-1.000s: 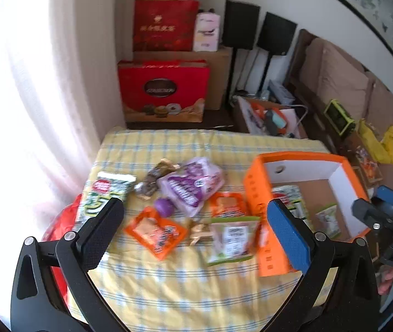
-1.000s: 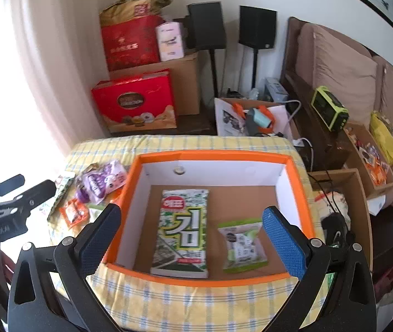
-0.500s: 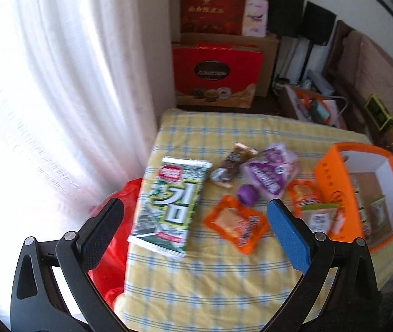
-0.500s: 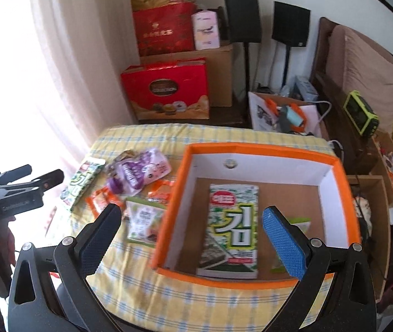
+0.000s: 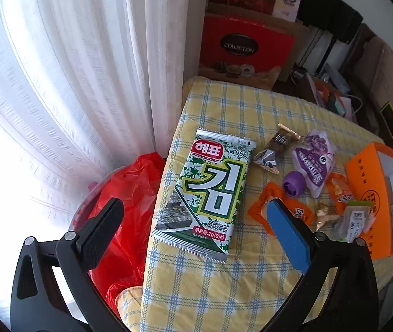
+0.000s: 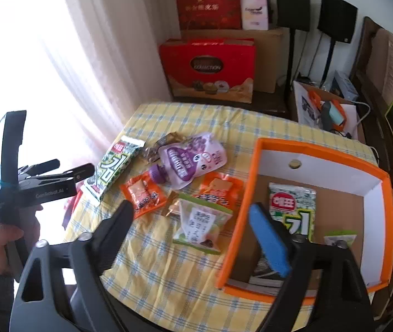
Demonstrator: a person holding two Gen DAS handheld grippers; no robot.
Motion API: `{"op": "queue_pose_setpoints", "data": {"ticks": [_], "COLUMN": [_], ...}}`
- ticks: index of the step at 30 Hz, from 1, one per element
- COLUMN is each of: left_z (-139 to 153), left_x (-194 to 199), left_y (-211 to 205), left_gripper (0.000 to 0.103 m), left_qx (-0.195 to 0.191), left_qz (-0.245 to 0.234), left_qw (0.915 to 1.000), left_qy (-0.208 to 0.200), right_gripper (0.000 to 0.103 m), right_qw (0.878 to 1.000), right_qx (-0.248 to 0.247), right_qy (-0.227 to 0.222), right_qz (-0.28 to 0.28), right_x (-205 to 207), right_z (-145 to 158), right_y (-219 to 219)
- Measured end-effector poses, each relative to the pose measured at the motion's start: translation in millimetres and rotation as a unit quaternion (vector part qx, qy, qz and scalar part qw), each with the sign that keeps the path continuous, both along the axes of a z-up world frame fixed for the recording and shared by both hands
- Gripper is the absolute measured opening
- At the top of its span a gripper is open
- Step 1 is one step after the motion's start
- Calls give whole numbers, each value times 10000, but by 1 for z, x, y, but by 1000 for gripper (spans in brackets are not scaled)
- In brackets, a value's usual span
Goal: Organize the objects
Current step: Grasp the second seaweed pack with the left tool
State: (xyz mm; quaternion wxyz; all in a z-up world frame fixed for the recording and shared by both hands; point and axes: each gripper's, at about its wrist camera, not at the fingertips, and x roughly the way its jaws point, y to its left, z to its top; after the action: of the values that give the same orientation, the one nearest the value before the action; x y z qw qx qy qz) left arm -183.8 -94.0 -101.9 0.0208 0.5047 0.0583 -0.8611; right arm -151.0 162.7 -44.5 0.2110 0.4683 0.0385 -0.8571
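The left gripper [image 5: 193, 221] has its fingers spread wide and holds nothing; it hangs over the near end of a seaweed pack [image 5: 207, 191] lying flat at the worktop [image 5: 224, 290] edge. The right gripper [image 6: 193, 238] is likewise wide open and empty, above a green snack packet [image 6: 202, 225] beside the orange box [image 6: 320, 149]. Only the right view shows inside the box: a second seaweed pack [image 6: 293, 207] and a small green packet [image 6: 338, 236]. Only the left view shows a red bag [image 5: 130, 193] below the worktop edge.

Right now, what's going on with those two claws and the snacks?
Left gripper open, over seaweed packet. Right gripper open, empty. Orange box holds two packets; snacks loose on table. Nothing blocking.
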Motion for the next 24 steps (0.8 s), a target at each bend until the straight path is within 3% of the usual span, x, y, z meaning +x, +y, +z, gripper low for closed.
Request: {"op": "queue_pose_setpoints", "data": {"ticks": [10, 21, 24], "left_z": [-38, -51, -54], "left_x": [-23, -36, -37], "left_y": [3, 6, 7], "left_gripper": [103, 103, 95], "left_qx": [-343, -255, -252], "left_qz": [-139, -306, -360], "left_qw": [9988, 9983, 9981], "left_qy": [-323, -415, -425], "right_gripper": [77, 77, 77], "right_qw": [9993, 9984, 9983], "right_qx": [103, 75, 72], "right_qy": [-250, -375, -413], "right_qz": [269, 411, 413], "right_x": [-7, -22, -26], "right_z": [-21, -39, -43], "right_y": [-30, -57, -58]}}
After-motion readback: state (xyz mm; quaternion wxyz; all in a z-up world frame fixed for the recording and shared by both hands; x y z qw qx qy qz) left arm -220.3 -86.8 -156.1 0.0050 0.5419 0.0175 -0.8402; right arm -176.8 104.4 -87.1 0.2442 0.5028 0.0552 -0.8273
